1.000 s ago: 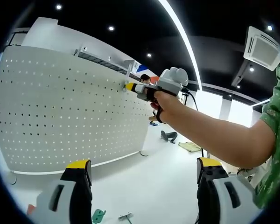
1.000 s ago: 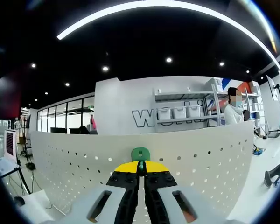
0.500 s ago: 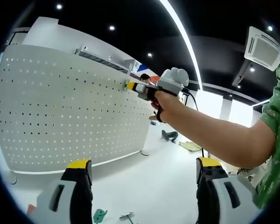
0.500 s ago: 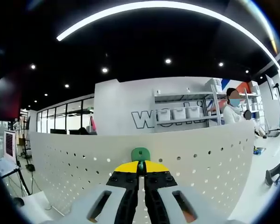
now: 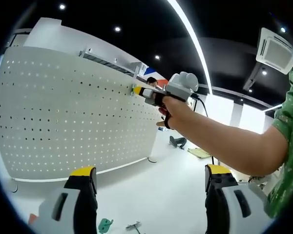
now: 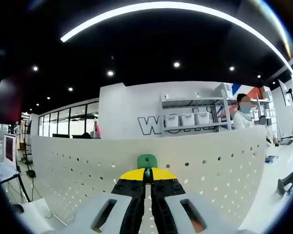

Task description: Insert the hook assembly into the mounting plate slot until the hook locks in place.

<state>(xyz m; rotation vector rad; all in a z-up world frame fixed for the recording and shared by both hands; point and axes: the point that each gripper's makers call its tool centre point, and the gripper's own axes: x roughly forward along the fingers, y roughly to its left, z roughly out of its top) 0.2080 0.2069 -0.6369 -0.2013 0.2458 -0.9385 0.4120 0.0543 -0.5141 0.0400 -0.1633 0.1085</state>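
Right gripper (image 6: 147, 174): jaws closed on green hook (image 6: 147, 161), pressed against upper part of white pegboard (image 6: 210, 161). Left gripper (image 5: 151, 181): jaws wide apart, holding nothing, low above tabletop (image 5: 151, 195). More green hooks (image 5: 104, 225) lying on tabletop near left jaw.

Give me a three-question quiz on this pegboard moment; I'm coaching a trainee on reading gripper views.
1. True or false: the right gripper has its jaws shut on a green hook.
2. Multiple choice: the left gripper is A) clamped on the pegboard, B) open and holding nothing, C) holding a tool.
3. Fill in: in the left gripper view, the right gripper's tips meet the pegboard near its ___ edge.

Key: 1 true; 2 B; 3 top.
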